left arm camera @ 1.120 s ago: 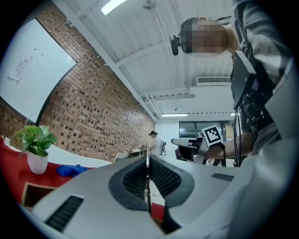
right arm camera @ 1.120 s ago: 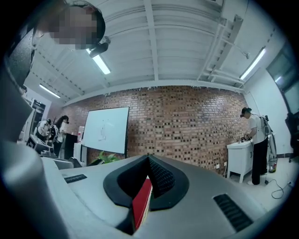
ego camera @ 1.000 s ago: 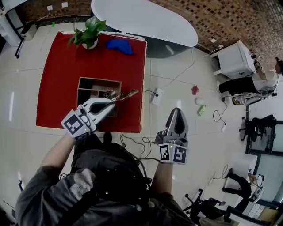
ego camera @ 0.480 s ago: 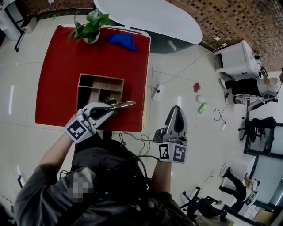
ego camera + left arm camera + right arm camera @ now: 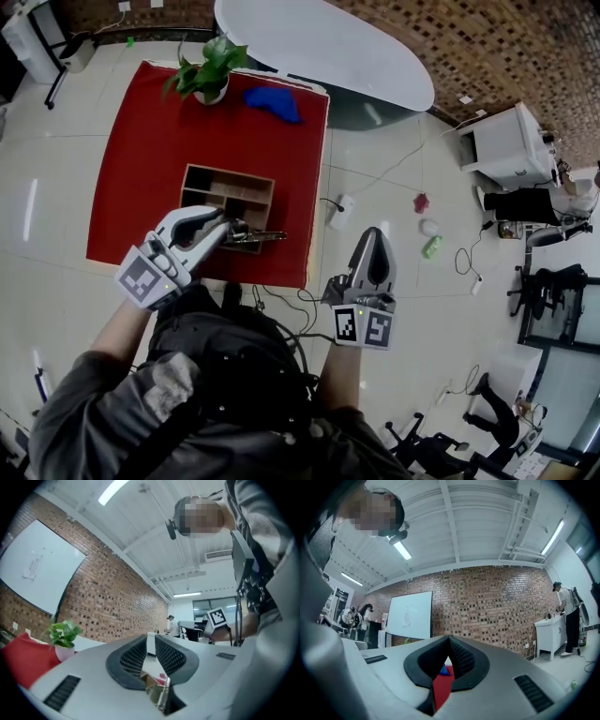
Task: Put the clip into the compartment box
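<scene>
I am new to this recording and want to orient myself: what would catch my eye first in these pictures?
The large red mat on the pale floor stands out first, with a wooden compartment box near its front edge and a potted plant at its far edge. At the box's near side, the left tongs are opening, with a metal clip between them.

A pale tiled floor (image 5: 394,187) fills most of the head view. A red carpet (image 5: 141,169) lies at upper left, with a white oval table (image 5: 319,47) above it. A brick wall (image 5: 506,47) runs across the upper right. A white cabinet (image 5: 511,145) stands at right, with black office chairs (image 5: 553,300) below it.
</scene>
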